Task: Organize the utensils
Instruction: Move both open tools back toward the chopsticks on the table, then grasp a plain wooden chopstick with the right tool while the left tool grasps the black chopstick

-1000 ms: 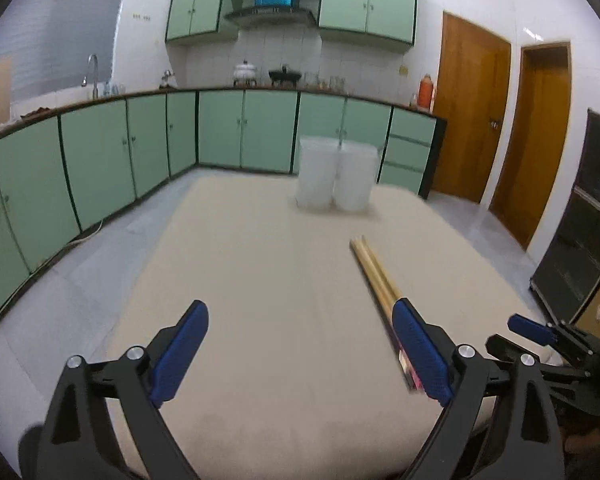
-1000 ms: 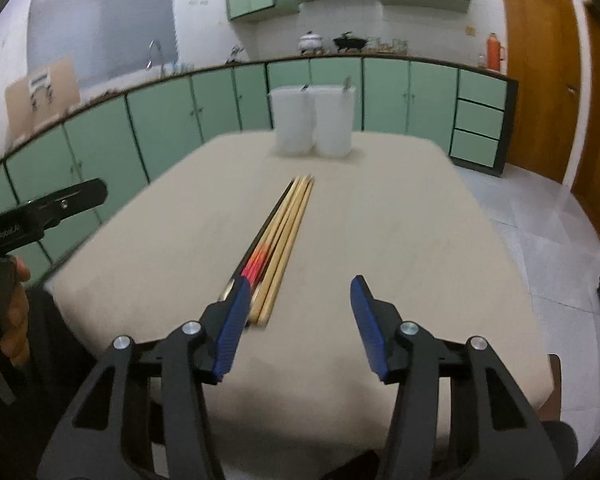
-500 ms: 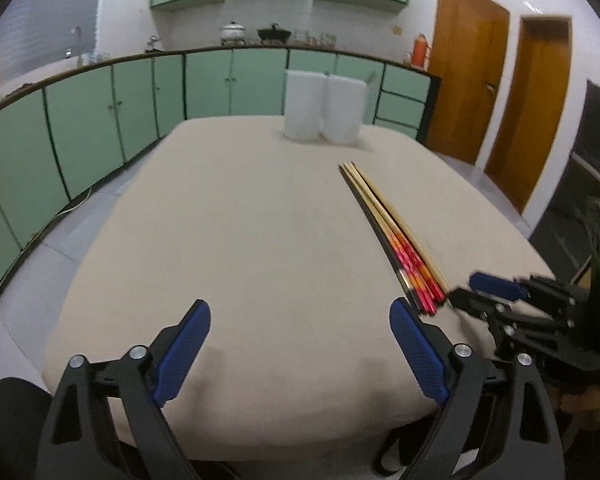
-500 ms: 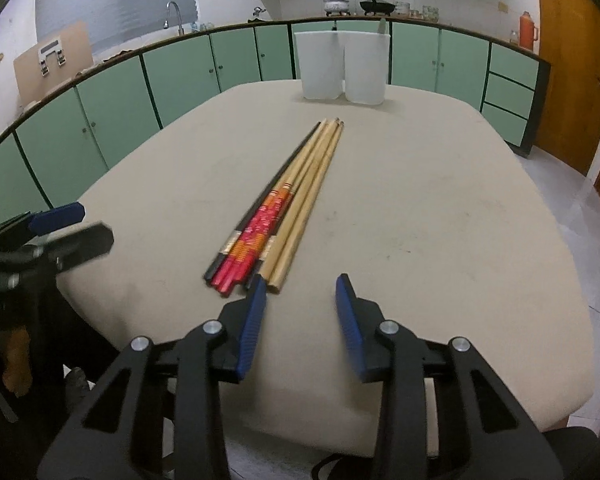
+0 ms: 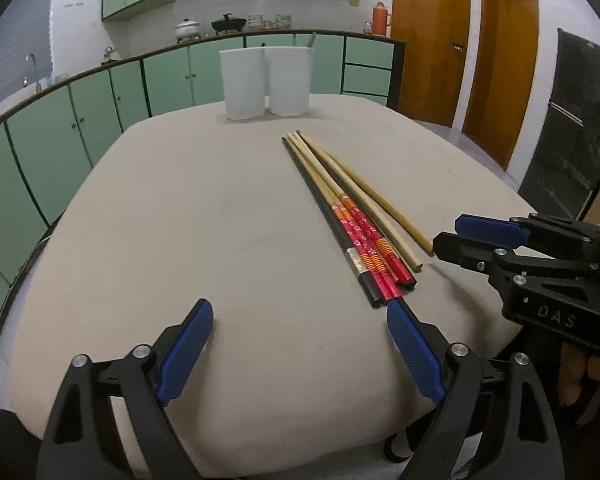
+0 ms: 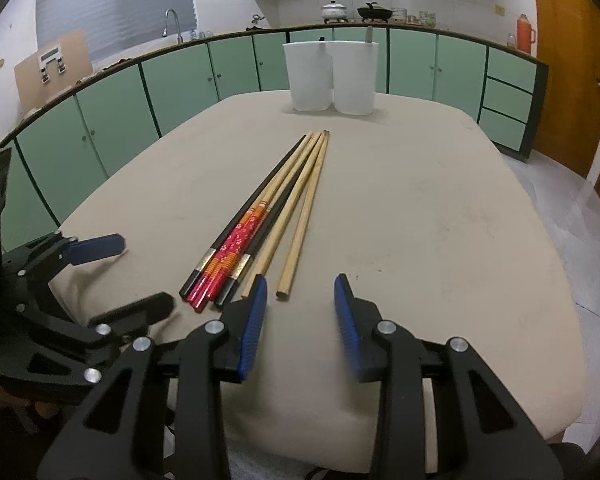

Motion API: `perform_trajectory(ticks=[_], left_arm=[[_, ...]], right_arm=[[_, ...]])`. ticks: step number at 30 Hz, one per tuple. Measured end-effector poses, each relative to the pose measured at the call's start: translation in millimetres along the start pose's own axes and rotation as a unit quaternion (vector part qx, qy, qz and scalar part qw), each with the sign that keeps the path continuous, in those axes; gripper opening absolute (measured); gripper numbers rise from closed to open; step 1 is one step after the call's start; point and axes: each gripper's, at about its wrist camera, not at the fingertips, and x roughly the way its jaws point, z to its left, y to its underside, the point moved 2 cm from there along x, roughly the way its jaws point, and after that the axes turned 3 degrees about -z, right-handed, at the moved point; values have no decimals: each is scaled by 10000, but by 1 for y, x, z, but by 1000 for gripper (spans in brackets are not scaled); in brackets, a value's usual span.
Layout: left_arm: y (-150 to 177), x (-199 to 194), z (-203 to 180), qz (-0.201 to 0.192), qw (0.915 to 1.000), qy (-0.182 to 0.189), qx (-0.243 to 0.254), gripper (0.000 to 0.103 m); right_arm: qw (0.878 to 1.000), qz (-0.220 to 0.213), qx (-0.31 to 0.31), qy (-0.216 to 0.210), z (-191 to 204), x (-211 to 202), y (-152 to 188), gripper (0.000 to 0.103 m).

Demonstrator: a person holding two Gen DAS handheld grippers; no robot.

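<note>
Both grippers are closing in on the chopsticks point(image 6: 260, 224), lying bunched on the table point(image 6: 440, 220) short of the white holders point(image 6: 332, 76); the right gripper point(image 6: 300, 316) has been narrowing, still empty, while the left gripper point(image 5: 300, 350) is gaping wide, empty

Ahead of the jaws, the surface point(image 6: 440, 216) looks matt and cloth-like. The plain chopsticks point(image 6: 300, 220) seem bare wood, the red ones point(image 6: 236, 248) glossy lacquer. Beyond them, two white containers point(image 6: 332, 76) look smooth plastic.
</note>
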Motion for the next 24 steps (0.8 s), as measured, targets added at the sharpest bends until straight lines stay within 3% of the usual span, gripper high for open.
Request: perform_trajectory(ticks=[9,16,19,21,23,24], left_arm=[[-3,5,14,9,9994,-270,-216,87],[-3,6,11,-19,9997,-209,-132,86],[-9,9,8,-51,9998,-138,-111,79],[-10,11,9,-80,9997,-165,-130,68],[-11,13,11,-154,9995,-225,-182,59],[-12,14,12,-188,9993,-253,-193,49]], right_arm=[[10000,18,89,37,-8,-1,0,35],[10000,62,-37,-6,-1,6,0,35],[9999,78,-86,22,0,12,-1,34],[9999,79,-108,63,0,14,-2,32],[9998,53,-93,159,-3,16,-4,17],[9998,35,-33,196,-6,16,-5,14]])
